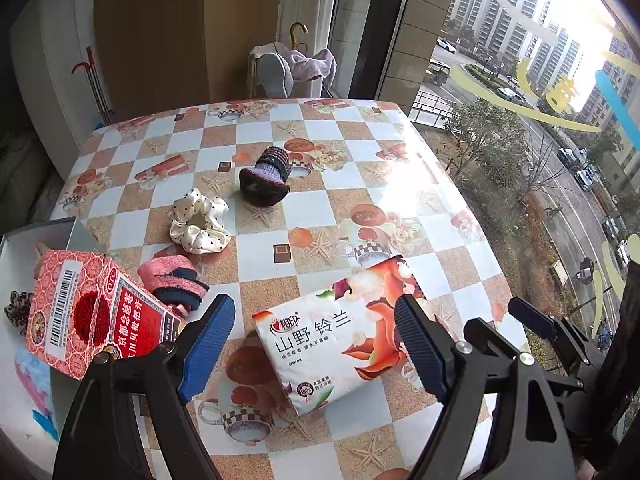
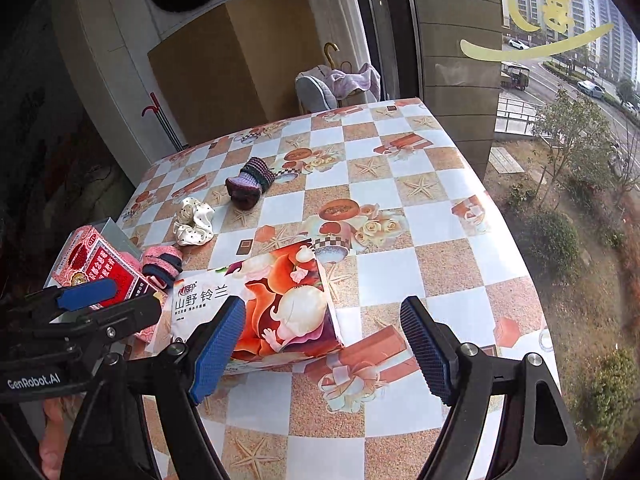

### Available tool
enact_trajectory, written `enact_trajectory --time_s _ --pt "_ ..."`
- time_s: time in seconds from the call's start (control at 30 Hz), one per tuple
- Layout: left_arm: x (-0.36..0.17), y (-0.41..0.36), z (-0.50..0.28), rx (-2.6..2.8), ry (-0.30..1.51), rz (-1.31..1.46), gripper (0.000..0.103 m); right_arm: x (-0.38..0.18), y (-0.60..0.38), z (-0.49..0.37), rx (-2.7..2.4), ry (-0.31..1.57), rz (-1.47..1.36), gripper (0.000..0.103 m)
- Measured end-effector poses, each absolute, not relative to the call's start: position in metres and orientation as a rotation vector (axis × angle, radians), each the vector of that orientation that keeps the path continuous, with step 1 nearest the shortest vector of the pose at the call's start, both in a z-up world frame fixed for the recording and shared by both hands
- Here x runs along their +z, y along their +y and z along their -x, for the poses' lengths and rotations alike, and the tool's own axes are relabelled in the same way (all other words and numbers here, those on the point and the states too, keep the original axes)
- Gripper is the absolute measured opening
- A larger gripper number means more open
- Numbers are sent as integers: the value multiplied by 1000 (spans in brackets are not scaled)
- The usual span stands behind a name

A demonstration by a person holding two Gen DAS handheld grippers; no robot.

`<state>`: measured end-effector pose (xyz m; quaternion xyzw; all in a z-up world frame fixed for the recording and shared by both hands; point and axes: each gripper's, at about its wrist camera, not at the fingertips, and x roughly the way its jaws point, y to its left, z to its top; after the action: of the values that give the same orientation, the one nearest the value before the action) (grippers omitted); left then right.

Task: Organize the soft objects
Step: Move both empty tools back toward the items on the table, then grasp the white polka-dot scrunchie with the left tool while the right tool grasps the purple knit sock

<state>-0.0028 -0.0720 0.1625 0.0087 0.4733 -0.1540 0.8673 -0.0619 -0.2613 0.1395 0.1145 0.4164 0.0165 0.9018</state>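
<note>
Left gripper [image 1: 316, 348]: blue-padded jaws spread wide, nothing between the pads, hovering over the near end of the pack.
Right gripper [image 2: 324, 348]: jaws spread, empty, at the pack's near right corner.
Floral plastic tissue pack [image 1: 340, 340]: flat on the checked tablecloth [image 1: 400, 208], near centre.
White dotted satin scrunchie [image 1: 199, 222]: farther left.
Purple knitted sock [image 1: 266, 178]: far centre.
Pink-and-navy fuzzy sock [image 1: 174, 280]: left, beside the red cardboard medicine box [image 1: 88, 316].
</note>
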Motion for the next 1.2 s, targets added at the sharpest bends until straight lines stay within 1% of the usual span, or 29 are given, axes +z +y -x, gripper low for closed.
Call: enact_trajectory --time_s 0.1,0.23,0.3,0.4,0.57,0.6,0.63,0.67,0.7,0.73,0.77,0.8,0.93,1.07,1.2 --pt "157 -78 -54 -228 1026 -13 85 140 -272 62 27 851 -252 81" --pt "107 -62 -129 -138 1214 107 85 136 -274 61 41 858 -242 81" --pt "84 -52 -150 -64 1254 131 85 134 -274 59 54 862 -226 81" --pt "54 -42 -168 45 1294 86 85 132 -275 50 70 871 -203 81" --pt "28 -34 -181 84 1340 116 85 134 -279 24 80 871 -190 81" --pt "25 -35 -182 81 1341 114 81 134 -279 19 85 871 -191 81" --pt "23 -36 -182 74 1349 110 68 135 -277 13 93 872 -191 81" --pt "24 -38 -180 82 1333 77 63 135 -276 8 101 874 -190 81" --pt "26 -40 -178 70 1322 63 46 136 -275 1 112 875 -193 81" --pt "27 -40 -176 60 1319 57 26 137 -274 -5 125 876 -199 81" --pt "28 -40 -174 58 1322 54 17 139 -275 -14 139 876 -209 81" --pt "28 -37 -170 49 1324 71 13 141 -275 -25 148 877 -224 81" --pt "37 -31 -141 2 1305 121 12 136 -268 -91 246 956 -310 81" --pt "68 -39 -98 -79 1206 63 12 112 -238 -155 300 1091 -259 81" --pt "96 -35 -41 -190 1154 56 12 89 -225 -193 316 1189 -376 81"
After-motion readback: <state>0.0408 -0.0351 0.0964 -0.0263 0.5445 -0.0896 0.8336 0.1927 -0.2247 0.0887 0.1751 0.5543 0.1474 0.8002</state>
